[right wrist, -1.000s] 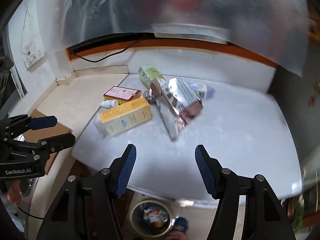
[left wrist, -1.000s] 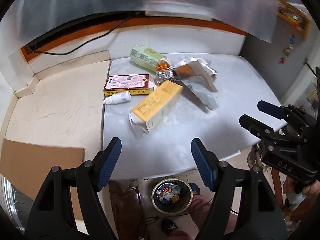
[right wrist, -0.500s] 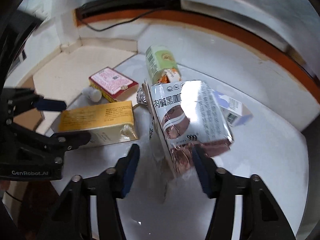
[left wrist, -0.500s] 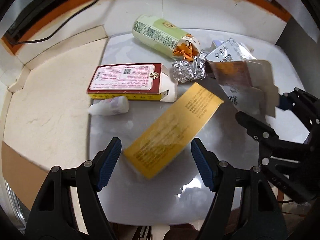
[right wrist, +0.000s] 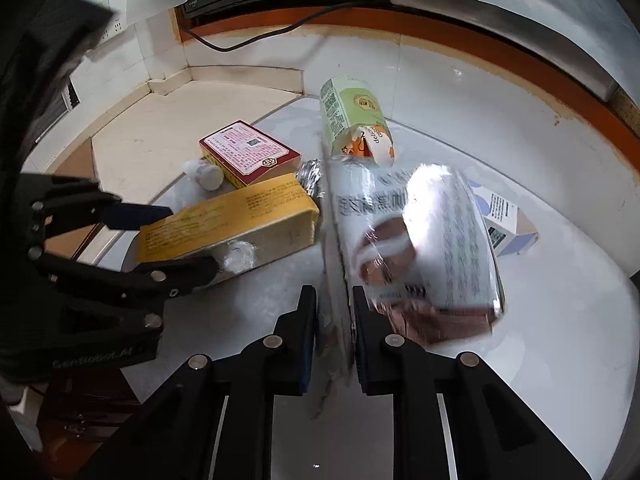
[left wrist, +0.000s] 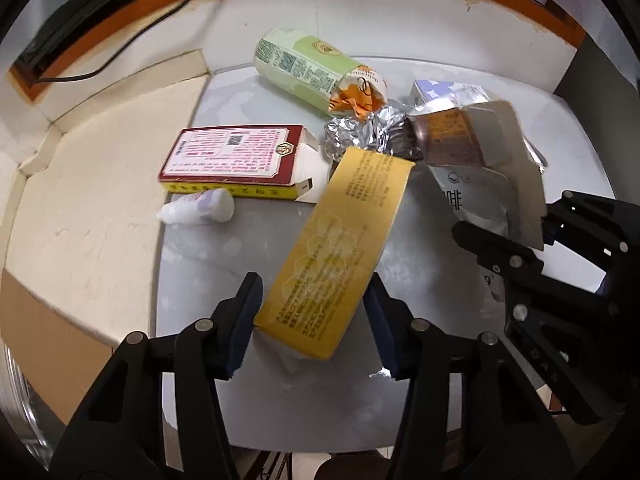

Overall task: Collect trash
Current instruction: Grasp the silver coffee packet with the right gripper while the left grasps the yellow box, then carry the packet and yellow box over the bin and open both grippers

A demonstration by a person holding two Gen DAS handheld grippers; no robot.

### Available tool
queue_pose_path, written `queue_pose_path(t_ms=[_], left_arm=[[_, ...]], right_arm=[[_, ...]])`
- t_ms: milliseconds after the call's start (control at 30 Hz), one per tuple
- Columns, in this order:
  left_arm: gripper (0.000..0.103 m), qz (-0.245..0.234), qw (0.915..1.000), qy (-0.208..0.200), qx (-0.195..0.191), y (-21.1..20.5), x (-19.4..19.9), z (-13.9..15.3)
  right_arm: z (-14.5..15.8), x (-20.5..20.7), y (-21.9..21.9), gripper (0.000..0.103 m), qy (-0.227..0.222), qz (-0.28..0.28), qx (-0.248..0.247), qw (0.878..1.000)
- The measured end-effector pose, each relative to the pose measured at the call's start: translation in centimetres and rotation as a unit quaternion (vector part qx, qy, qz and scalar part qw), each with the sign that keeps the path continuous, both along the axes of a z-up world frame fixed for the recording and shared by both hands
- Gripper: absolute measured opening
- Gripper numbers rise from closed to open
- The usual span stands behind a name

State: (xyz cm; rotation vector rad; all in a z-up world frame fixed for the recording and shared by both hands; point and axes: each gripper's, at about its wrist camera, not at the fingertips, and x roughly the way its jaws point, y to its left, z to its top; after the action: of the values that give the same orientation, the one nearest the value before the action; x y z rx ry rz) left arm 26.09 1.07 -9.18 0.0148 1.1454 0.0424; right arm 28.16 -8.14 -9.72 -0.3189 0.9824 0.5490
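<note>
Trash lies on a white table (left wrist: 224, 264). My left gripper (left wrist: 314, 322) straddles the near end of a yellow carton (left wrist: 340, 252); its pads sit close beside the carton, contact unclear. The carton also shows in the right wrist view (right wrist: 236, 218). My right gripper (right wrist: 334, 320) is shut on the flap edge of a silver foil snack bag (right wrist: 432, 240), also seen in the left wrist view (left wrist: 476, 176). A green paper cup (left wrist: 308, 68), a crumpled foil ball (left wrist: 360, 136), a red box (left wrist: 232, 156) and a small white bottle (left wrist: 200, 210) lie behind.
A pale blue small box (right wrist: 504, 220) lies right of the foil bag. A beige counter (left wrist: 88, 184) adjoins the table on the left, with cardboard (left wrist: 44, 320) at its near edge. A black cable (right wrist: 256, 40) runs along the back wall.
Both grippers moved forward and down to the table. The left gripper narrowed around the yellow carton's end. The right gripper closed on the foil bag's flap.
</note>
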Motion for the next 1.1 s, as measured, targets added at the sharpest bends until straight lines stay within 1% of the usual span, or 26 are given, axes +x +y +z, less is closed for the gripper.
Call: queue_pose_path(t_ms=[67, 200, 433, 533, 633, 800, 933, 1100], left_arm=[[0.047, 0.011, 0.9999, -0.01, -0.005, 0.0, -0.7, 0.6], [0.047, 0.038, 0.9981, -0.035, -0.034, 0.4, -2.6, 1.9], [0.045, 0.064, 0.9938, -0.071, -0.057, 2.4, -5.6, 3.4], [0.044, 0.074, 0.9921, -0.079, -0.064, 3.3, -7.9, 4.0], [0.042, 0.08, 0.9906, -0.085, -0.071, 4.2, -9.7, 4.5], [0.041, 0.088, 0.988, -0.093, -0.086, 5.7, -12.6, 5.1], [0.04, 0.083, 0.9876, -0.097, -0.091, 6.3, -14.7, 5.4], [0.039, 0.076, 0.9866, -0.103, -0.101, 7.1, -17.7, 6.0]], right_arm=[[0.2, -0.2, 0.0, 0.016, 0.004, -0.003, -0.001, 1.0], [0.7, -0.8, -0.1, 0.015, 0.005, -0.003, -0.011, 1.0], [1.6, -2.3, 0.6, 0.014, 0.004, -0.009, -0.018, 1.0], [2.0, -3.3, 1.2, 0.013, -0.004, -0.012, -0.025, 1.0], [2.4, -4.4, 1.8, 0.013, -0.006, -0.02, -0.028, 0.999], [3.2, -6.6, 2.6, 0.013, -0.017, -0.028, -0.033, 0.999], [3.8, -8.6, 3.0, 0.013, -0.02, -0.037, -0.032, 0.999], [4.6, -12.3, 3.8, 0.013, -0.027, -0.038, -0.035, 0.998]])
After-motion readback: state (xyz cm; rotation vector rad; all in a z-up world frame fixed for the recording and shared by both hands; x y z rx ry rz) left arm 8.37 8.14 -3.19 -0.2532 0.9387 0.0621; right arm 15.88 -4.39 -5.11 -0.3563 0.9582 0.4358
